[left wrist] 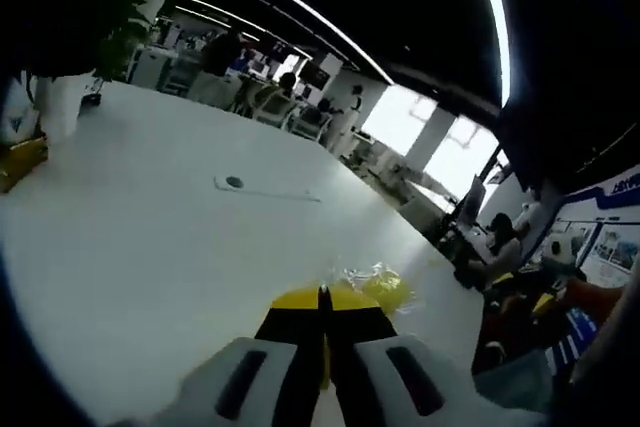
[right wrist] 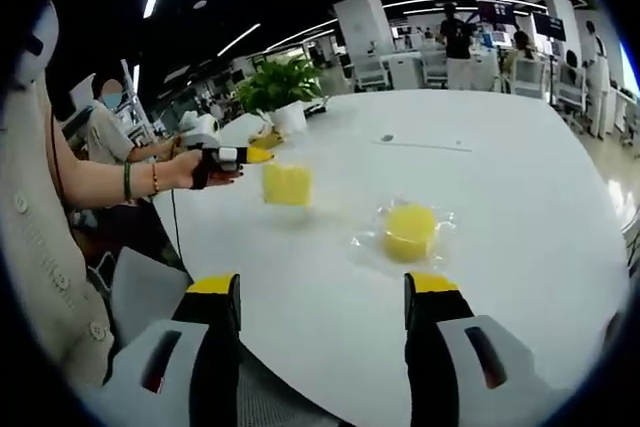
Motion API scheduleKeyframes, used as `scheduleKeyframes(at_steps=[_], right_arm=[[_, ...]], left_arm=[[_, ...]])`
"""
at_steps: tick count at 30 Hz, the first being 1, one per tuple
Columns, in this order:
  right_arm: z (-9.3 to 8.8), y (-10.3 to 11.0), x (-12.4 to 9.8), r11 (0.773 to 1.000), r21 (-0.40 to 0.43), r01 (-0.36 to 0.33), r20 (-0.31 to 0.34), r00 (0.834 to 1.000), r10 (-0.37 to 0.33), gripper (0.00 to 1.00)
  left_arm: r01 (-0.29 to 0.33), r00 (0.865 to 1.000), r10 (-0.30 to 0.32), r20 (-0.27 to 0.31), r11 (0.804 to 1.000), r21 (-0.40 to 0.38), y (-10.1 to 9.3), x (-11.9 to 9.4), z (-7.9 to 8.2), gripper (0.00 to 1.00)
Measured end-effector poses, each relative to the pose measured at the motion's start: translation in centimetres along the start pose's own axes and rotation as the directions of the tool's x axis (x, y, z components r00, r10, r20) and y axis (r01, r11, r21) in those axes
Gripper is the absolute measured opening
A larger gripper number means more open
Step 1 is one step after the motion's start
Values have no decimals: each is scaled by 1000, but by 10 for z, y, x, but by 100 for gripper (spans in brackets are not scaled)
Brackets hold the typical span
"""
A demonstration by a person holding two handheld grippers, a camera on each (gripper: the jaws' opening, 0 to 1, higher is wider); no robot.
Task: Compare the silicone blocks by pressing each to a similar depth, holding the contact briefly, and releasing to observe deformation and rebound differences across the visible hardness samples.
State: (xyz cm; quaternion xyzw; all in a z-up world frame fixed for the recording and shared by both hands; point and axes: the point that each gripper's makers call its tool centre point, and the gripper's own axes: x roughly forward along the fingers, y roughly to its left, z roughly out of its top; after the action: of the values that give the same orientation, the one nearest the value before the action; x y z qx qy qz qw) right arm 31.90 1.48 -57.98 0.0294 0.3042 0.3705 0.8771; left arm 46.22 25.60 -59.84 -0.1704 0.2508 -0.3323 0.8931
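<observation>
We can read no writing on the blocks or the white counter (right wrist: 520, 207); the wall poster at the right of the left gripper view is too blurred to make out. Our left hand-held gripper (right wrist: 258, 155) is clamped on a yellow silicone block (right wrist: 287, 185), lifted above the counter. Our right hand-held gripper (right wrist: 322, 299) stands wide, holding nothing. A round yellow block (right wrist: 410, 231) lies in a clear wrapper (right wrist: 440, 219) on the counter, ahead of it. A potted plant (right wrist: 280, 87) stands behind.
</observation>
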Motion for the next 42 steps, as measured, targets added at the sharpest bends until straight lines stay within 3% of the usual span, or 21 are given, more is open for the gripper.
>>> scheduleKeyframes(at_steps=[3,4,8,10,16,25,28,29,30,31,33,37,38,42], right_arm=[[10,1,-3,999,-34,-9,14,1000,9,62],[14,1,-4,999,-48,-11,18,1000,12,62],[29,3,-7,993,-116,-29,19,999,32,62],[40,7,-8,986,-162,-51,19,998,55,62],[73,15,-9,935,-330,-126,-36,992,121,62],[124,32,4,800,-550,-239,-128,971,202,61],[143,39,15,743,-610,-274,-154,961,228,61],[147,41,18,735,-615,-285,-168,958,231,60],[153,46,24,710,-633,-308,-183,951,249,60],[157,49,28,697,-642,-320,-189,947,260,60],[161,54,35,679,-650,-341,-212,939,269,61],[165,65,53,615,-673,-410,-285,912,295,60],[165,69,56,614,-666,-424,-293,905,308,60],[159,75,77,563,-655,-505,-386,863,326,60]], left_arm=[[30,1000,-30,2,1000,-5,-15,-4,6,0],[43,999,-43,2,998,-49,-21,-7,9,0],[64,998,-64,-1,998,3,-38,-14,21,0],[95,995,-95,-2,994,44,-55,-18,31,0],[141,990,-143,2,980,138,-88,-27,56,0],[227,972,-234,0,943,244,-142,-37,88,0],[244,968,-248,-26,920,305,-158,-39,93,0],[247,968,-248,-37,916,317,-161,-39,93,0],[256,965,-257,-43,903,345,-167,-40,95,0],[263,963,-264,-44,904,338,-170,-40,96,0],[273,961,-273,-49,901,336,-174,-40,97,0],[290,956,-285,-68,889,354,-175,-39,98,0],[297,954,-290,-73,886,356,-176,-39,97,0],[315,949,-302,-94,874,370,-168,-38,100,0]])
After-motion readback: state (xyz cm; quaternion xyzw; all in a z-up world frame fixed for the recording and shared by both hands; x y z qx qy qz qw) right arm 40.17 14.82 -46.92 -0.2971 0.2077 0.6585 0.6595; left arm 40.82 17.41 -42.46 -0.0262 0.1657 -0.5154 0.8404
